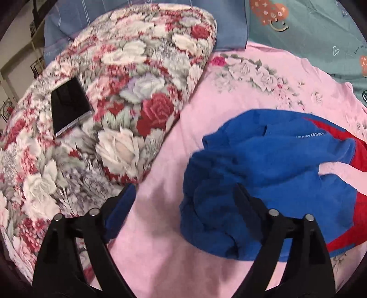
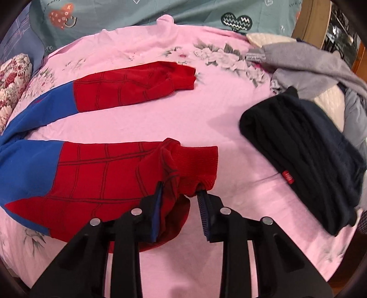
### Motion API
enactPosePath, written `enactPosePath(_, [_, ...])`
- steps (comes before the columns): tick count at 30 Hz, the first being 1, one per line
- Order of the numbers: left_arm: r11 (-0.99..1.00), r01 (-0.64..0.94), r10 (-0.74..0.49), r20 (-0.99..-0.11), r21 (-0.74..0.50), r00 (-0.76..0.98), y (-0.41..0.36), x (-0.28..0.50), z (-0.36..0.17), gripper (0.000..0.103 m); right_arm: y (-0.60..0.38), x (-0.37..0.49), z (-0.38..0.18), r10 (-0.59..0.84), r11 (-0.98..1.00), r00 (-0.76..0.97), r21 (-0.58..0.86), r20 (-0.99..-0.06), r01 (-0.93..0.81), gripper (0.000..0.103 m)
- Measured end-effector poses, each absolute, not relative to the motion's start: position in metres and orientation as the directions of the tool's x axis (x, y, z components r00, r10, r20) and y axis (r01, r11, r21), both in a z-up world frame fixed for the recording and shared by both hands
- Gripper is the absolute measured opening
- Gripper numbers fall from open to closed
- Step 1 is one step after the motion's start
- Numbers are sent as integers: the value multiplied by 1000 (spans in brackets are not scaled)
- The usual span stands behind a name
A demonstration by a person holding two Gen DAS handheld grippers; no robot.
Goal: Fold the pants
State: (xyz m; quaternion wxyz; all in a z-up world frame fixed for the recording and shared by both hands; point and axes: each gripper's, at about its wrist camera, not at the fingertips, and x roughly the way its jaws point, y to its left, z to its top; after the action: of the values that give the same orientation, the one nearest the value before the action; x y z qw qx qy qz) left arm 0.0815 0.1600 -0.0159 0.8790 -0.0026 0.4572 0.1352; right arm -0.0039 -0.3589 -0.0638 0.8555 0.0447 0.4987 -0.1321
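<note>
The blue and red pants lie on the pink bed sheet, legs stretched to the right and spread apart. My right gripper has its jaws partly closed around the red cuff of the near leg, with fabric between the pads. In the left wrist view the bunched blue waist end of the pants lies on the sheet. My left gripper is open wide above the sheet; its right finger overlaps the edge of the blue fabric and the left finger is over bare sheet.
A floral quilt with a black phone on it lies at the left. A folded black garment and grey clothes lie at the right. A green blanket and a blue pillow are behind.
</note>
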Motion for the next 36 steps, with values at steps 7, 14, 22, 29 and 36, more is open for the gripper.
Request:
enactPosePath(7, [957,-235,283,-735,172,616,161,112,13,93,-356,13,-56,-433,894,408,-326,-804,306,83])
enactPosePath(14, [967,-148,255,-827,209,501,142,193,-22,94,-352,88,-8,-220,946,651,5,-727,324,102])
enactPosePath(22, [997,-75,14,-935,-13,355,144,214,-74,57,-285,173,-27,9,986,623,113,-783,127,102])
enactPosePath(29, [983,-135,-67,-929,-124,364,159,213,-62,3,-201,233,-36,40,986,569,-59,-821,-154,64])
enactPosePath(36, [993,-93,-30,-920,-72,391,149,210,-61,3,-159,264,-86,-124,874,496,-331,-859,-356,63])
